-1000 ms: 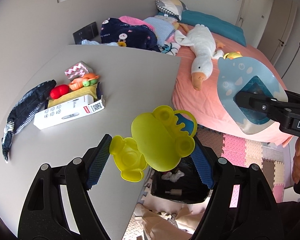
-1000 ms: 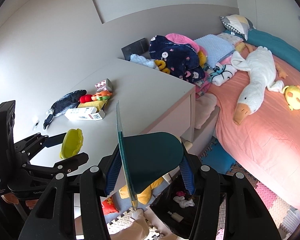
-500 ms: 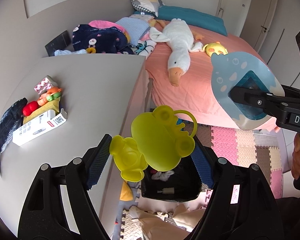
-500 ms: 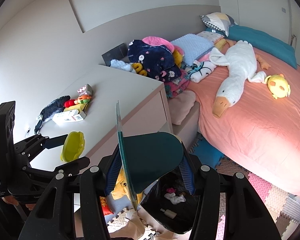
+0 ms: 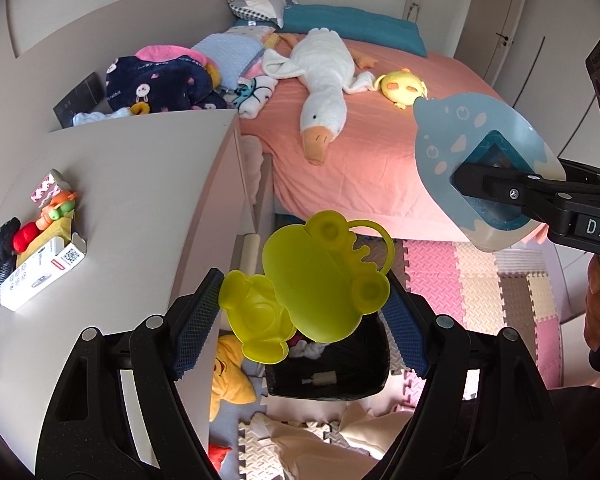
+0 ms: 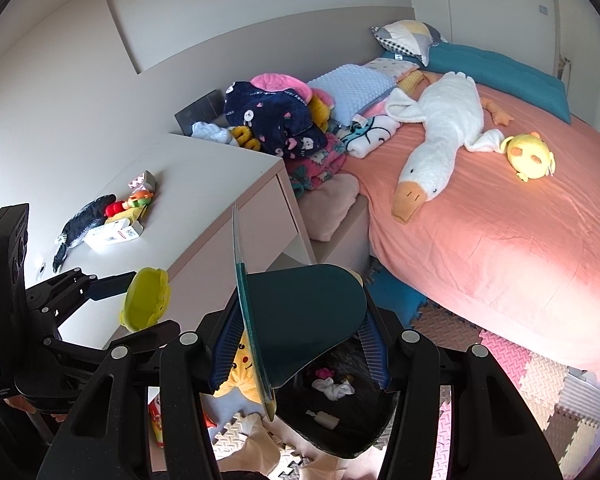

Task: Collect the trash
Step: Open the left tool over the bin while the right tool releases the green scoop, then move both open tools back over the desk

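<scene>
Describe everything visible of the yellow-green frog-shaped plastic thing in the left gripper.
The yellow-green frog-shaped plastic thing looks like glossy moulded plastic in two lobes: a larger rounded shell with bulging eye discs and a thin loop handle, and a smaller, paler, translucent piece lower left. The left gripper holds it between blue textured pads, above the black trash bin. Seen from the right wrist, it shows edge-on.

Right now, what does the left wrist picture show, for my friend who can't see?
The left hand-held gripper holds a yellow frog toy above a black trash bin on the floor. A white goose plush lies on the pink bed behind.
</scene>
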A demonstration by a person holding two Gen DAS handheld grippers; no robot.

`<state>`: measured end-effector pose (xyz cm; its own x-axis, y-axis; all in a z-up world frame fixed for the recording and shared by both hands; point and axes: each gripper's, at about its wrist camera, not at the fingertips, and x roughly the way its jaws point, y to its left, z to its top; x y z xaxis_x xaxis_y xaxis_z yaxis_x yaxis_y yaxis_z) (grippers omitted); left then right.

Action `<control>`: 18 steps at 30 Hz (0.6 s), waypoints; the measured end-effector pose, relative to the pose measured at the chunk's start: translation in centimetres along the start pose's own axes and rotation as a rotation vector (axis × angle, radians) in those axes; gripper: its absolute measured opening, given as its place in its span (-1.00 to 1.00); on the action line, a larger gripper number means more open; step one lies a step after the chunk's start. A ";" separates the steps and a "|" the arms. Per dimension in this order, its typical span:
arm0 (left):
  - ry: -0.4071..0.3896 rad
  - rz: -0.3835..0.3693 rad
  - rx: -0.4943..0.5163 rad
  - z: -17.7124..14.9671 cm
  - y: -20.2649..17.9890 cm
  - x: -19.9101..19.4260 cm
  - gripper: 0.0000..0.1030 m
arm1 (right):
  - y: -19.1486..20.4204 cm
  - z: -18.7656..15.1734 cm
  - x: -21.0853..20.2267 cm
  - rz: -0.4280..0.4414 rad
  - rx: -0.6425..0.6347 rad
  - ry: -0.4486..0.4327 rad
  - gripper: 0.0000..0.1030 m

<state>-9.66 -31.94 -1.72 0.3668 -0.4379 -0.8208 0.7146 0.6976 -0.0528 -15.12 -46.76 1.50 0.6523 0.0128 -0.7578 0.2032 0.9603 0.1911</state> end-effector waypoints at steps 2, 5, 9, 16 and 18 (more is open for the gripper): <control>0.012 -0.022 0.005 0.0 -0.1 0.2 0.47 | -0.4 0.0 -0.1 -0.001 0.008 0.003 0.07; 0.037 -0.035 0.005 -0.1 -0.1 0.5 0.89 | -0.8 0.1 0.0 -0.041 0.021 0.008 0.64; 0.046 -0.002 -0.014 -0.3 0.4 0.5 0.89 | -1.6 0.2 -0.4 -0.071 0.047 -0.014 0.70; 0.045 0.009 -0.033 -0.8 1.2 0.1 0.89 | -1.7 0.2 -0.3 -0.056 0.060 -0.013 0.70; 0.047 0.012 -0.037 -0.9 1.3 0.1 0.89 | -1.3 0.2 -0.2 -0.053 0.055 -0.012 0.70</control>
<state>-9.21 -30.61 -2.38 0.3463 -0.4027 -0.8473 0.6876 0.7234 -0.0627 -15.34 -48.09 1.52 0.6479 -0.0417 -0.7606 0.2775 0.9428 0.1847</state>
